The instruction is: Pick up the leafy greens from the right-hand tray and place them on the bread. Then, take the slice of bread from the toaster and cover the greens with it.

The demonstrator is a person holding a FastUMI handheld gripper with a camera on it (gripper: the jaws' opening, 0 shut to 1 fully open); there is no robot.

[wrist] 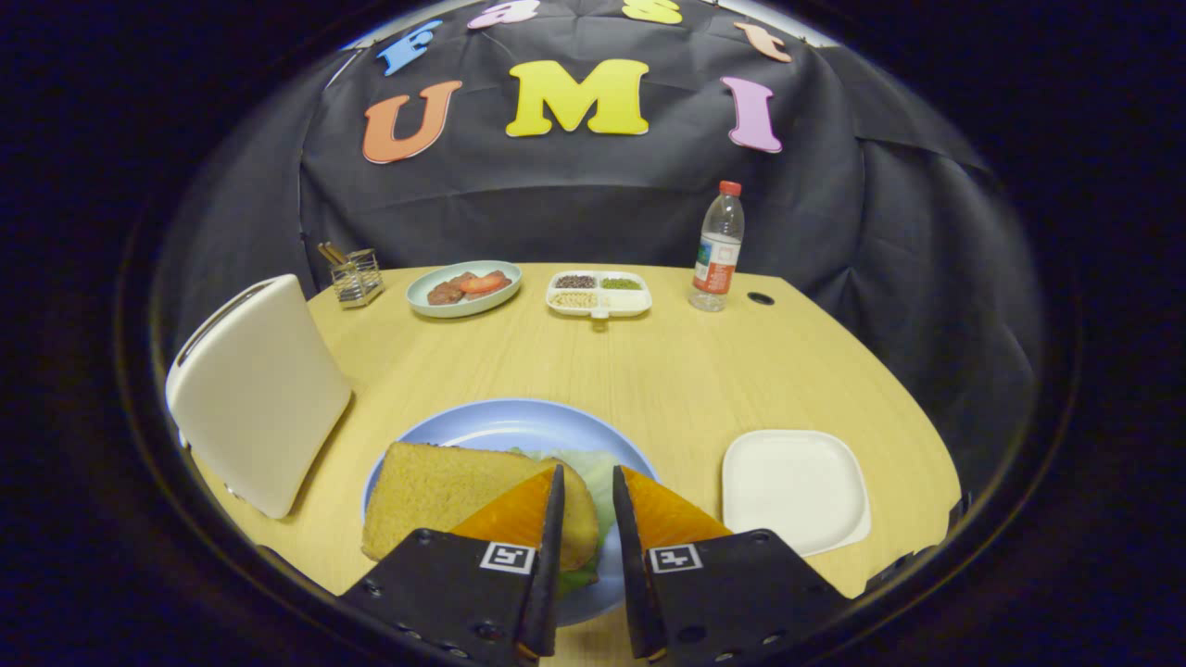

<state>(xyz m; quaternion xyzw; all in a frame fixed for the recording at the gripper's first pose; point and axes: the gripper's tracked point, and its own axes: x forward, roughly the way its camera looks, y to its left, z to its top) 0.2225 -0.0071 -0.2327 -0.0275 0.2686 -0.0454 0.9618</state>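
Matt wood-look table [667,371], clear plastic bottle [718,245], smooth blue plate [500,421], porous bread slice [435,496].

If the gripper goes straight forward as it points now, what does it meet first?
Probably the leafy greens on the blue plate, just ahead of the open gripper, beside the bread slice; depth is unclear.

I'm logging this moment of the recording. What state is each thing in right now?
gripper: fingers slightly apart, holding nothing, over the sandwich
top bread slice: laid over the greens
leafy greens: under the bread, edge showing
blue plate: holds the sandwich
white square tray: bare
toaster: upright, slot contents hidden
water bottle: upright, capped
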